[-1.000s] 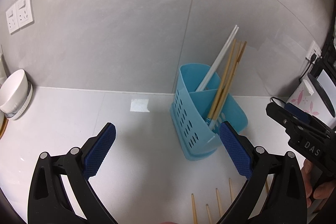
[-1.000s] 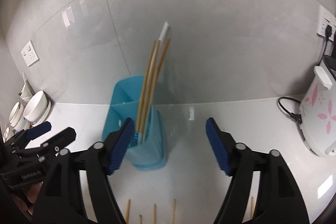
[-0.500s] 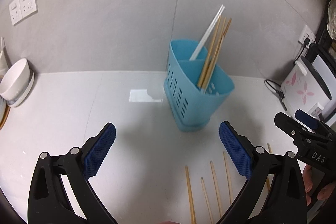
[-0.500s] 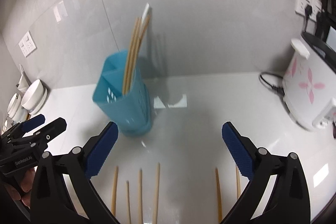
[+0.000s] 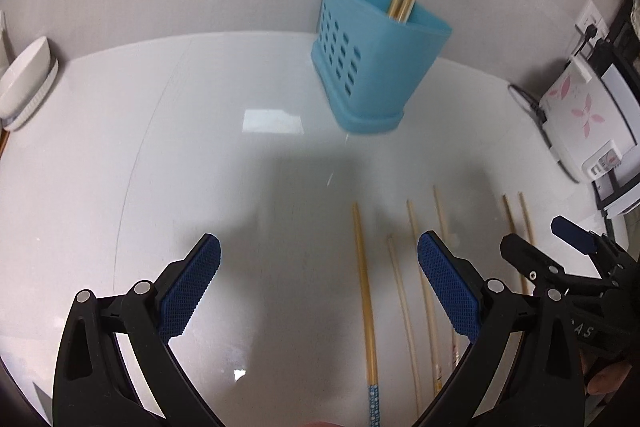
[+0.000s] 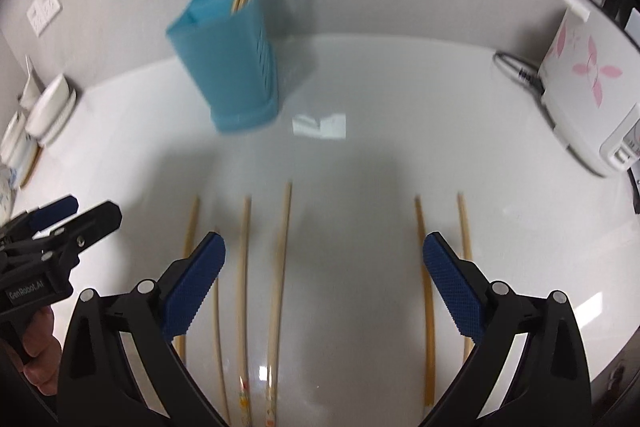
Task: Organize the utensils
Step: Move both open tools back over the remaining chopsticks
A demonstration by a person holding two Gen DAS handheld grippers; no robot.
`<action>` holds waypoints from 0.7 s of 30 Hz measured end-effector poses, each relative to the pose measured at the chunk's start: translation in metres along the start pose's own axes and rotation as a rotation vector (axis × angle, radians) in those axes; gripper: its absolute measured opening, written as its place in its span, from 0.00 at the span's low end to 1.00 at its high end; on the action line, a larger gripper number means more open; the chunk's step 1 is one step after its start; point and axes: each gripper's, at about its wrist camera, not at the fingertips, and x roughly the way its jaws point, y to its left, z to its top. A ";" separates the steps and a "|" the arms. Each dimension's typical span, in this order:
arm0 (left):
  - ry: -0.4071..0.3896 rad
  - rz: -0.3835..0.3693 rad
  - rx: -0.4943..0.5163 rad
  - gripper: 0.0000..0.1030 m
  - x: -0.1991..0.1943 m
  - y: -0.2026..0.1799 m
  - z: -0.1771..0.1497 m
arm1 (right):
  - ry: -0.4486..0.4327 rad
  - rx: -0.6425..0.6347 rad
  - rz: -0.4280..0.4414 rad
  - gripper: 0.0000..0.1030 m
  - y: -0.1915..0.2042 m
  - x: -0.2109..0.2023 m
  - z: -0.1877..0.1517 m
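Six loose chopsticks (image 6: pixel 280 267) are seen lying on the tabletop (image 6: pixel 360 167) beneath the wide, empty right claw (image 6: pixel 324 279); the left claw (image 5: pixel 319 283) is likewise wide.

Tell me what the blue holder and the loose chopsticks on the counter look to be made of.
Blue holder: apparently moulded plastic, matte, with even punched slots in its wall. Loose chopsticks: probably bamboo or wood, tan and dull; one has a blue patterned end.
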 end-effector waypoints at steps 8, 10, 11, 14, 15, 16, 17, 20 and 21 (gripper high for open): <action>0.122 0.029 -0.018 0.94 0.028 -0.003 -0.030 | 0.122 -0.040 -0.020 0.92 0.006 0.024 -0.030; 0.142 0.031 -0.025 0.94 0.032 -0.002 -0.036 | 0.140 -0.050 -0.021 0.90 0.006 0.028 -0.035; 0.151 0.031 -0.027 0.94 0.034 -0.002 -0.039 | 0.148 -0.055 -0.022 0.89 0.007 0.029 -0.037; 0.175 0.034 -0.029 0.94 0.039 -0.001 -0.048 | 0.168 -0.065 -0.022 0.84 0.008 0.031 -0.043; 0.183 0.038 -0.027 0.94 0.041 -0.002 -0.050 | 0.176 -0.071 -0.020 0.81 0.009 0.032 -0.046; 0.189 0.041 -0.025 0.94 0.042 -0.002 -0.052 | 0.181 -0.077 -0.020 0.79 0.009 0.033 -0.047; 0.196 0.047 -0.022 0.94 0.044 -0.003 -0.054 | 0.188 -0.085 -0.017 0.78 0.010 0.034 -0.049; 0.221 0.047 -0.019 0.94 0.048 -0.004 -0.058 | 0.207 -0.103 -0.013 0.74 0.013 0.037 -0.053; 0.230 0.050 -0.016 0.94 0.050 -0.006 -0.058 | 0.215 -0.110 -0.016 0.69 0.014 0.038 -0.054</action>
